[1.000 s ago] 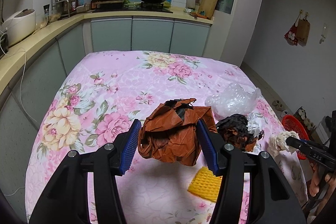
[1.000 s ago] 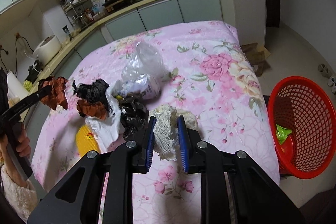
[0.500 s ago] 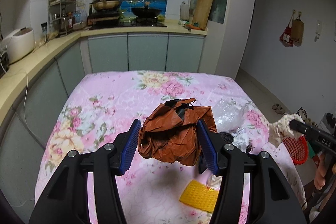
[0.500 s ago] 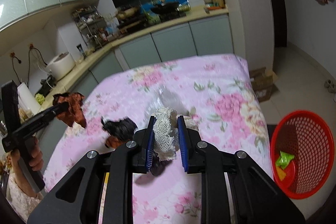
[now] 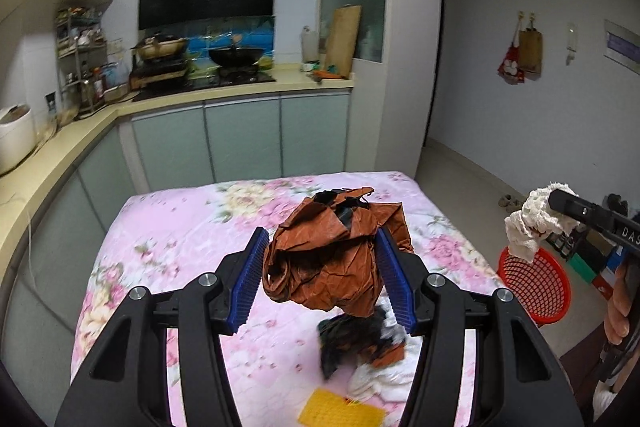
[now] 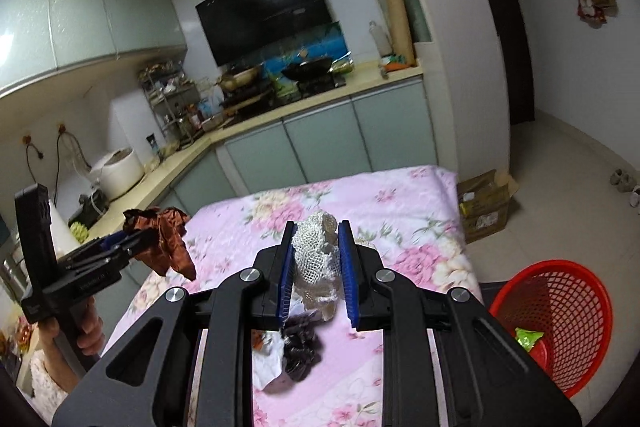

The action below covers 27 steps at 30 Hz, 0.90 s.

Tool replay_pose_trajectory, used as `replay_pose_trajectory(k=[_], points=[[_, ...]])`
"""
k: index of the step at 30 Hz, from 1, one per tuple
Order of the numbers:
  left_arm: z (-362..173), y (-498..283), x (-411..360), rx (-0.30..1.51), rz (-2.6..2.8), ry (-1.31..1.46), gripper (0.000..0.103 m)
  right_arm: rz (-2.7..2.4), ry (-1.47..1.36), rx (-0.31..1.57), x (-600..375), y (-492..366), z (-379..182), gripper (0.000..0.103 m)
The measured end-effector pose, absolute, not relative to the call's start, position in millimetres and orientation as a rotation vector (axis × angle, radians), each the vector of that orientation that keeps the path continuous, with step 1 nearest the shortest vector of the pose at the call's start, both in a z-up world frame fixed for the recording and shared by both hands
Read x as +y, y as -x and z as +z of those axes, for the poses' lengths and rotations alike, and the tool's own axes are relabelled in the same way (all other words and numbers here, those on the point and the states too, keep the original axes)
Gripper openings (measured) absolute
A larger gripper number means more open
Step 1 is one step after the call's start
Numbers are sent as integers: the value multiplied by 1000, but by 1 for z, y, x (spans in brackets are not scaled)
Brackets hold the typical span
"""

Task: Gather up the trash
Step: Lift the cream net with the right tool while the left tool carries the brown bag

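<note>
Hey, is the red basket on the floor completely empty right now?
No, the red mesh basket already holds a crumpled green wrapper at its bottom.

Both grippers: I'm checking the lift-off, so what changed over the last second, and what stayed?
Both rose off the floral table: the left gripper carried the brown wrapper up, the right gripper the white net, now level with the red basket. Grips unchanged; the dark wrappers and yellow piece stayed on the table.
</note>
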<state>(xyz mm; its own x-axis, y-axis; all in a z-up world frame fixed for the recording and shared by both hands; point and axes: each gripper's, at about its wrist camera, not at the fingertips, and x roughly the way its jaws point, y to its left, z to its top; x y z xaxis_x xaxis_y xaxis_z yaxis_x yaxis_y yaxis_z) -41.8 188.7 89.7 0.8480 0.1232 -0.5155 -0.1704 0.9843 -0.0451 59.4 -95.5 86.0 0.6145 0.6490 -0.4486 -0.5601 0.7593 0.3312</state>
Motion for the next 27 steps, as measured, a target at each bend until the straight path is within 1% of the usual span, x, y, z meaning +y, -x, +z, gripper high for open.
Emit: replay_pose_trajectory(k=[7, 11, 18, 19, 21, 23, 24, 27], points=[[91, 16, 156, 540, 71, 66, 53, 632, -198, 560, -122, -68, 93, 20], [88, 3, 138, 551, 24, 60, 53, 617, -208, 572, -133, -73, 88, 16], [71, -8, 119, 592, -33, 78, 53, 625, -176, 710, -132, -87, 41, 17], [69, -8, 118, 597, -35, 77, 53, 629, -167, 739, -131, -89, 32, 21], [66, -12, 118, 608, -38, 80, 53, 613, -132, 783, -125, -91, 18, 35], [66, -12, 118, 608, -39, 83, 53, 596, -108, 823, -118, -91, 4, 67], [66, -12, 119, 607, -40, 84, 53, 587, -114, 845, -116, -92, -4, 73], [65, -12, 120, 607, -38, 82, 53, 602, -114, 905, -109, -95, -24, 74]])
